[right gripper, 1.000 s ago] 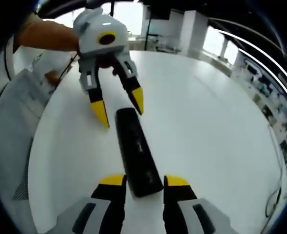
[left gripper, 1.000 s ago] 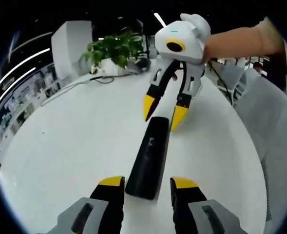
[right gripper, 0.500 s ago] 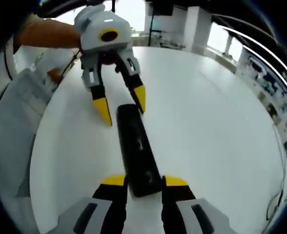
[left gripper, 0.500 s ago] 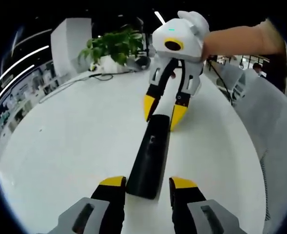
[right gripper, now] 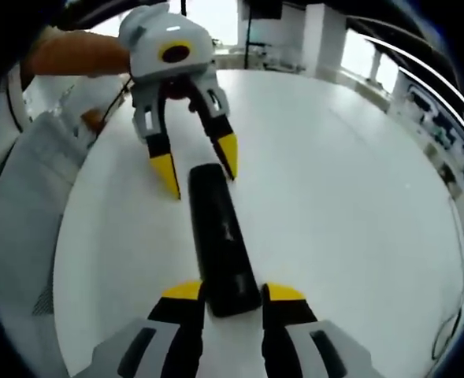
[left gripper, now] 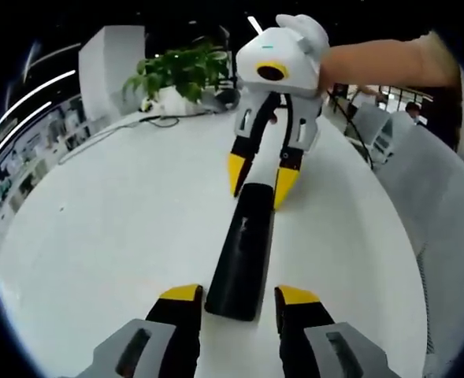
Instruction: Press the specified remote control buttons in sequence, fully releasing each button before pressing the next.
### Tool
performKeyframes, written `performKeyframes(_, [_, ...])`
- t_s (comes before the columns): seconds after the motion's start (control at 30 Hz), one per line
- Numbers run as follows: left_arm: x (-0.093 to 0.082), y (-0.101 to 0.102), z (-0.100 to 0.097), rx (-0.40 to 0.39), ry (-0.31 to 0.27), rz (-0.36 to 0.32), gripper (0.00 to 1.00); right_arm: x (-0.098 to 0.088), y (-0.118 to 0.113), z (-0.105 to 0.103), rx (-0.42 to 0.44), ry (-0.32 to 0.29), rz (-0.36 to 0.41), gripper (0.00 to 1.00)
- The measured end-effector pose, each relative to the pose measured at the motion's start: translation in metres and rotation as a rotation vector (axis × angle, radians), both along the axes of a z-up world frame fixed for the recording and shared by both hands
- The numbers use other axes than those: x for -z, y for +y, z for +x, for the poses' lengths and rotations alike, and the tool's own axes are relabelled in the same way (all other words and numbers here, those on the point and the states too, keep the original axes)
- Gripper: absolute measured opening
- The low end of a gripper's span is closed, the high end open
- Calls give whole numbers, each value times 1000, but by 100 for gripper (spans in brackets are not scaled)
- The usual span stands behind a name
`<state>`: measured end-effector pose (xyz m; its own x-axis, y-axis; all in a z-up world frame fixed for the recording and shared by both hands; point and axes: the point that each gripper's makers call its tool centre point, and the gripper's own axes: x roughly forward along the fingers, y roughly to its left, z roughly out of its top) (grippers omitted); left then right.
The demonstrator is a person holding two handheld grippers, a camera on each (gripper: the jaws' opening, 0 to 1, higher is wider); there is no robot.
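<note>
Your slim black plastic remote control (left gripper: 243,250) lies flat on the round white worktop (left gripper: 121,220), lengthwise between your two tongs. The left tongs (left gripper: 237,294) stand open, jaws flanking one end of the remote; I cannot tell whether they touch it. The right tongs (right gripper: 224,291) are likewise open astride the opposite end. The remote looks light, stiff and smooth, so it will likely skate on this glossy worktop if you press it unsupported. Steady it by its long edges near one end, and press straight down with a single yellow tip.
</note>
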<state>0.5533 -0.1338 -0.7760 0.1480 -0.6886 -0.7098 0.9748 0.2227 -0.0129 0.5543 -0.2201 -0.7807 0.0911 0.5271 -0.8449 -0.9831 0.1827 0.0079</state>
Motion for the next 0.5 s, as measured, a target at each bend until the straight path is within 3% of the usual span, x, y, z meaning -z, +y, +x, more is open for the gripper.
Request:
performKeyframes(0.27, [0, 1, 0, 19, 4, 18, 36, 0, 1, -1, -29, 9, -14, 22])
performKeyframes(0.5, [1, 2, 2, 30, 20, 30, 28, 0, 1, -2, -47, 15, -24, 22])
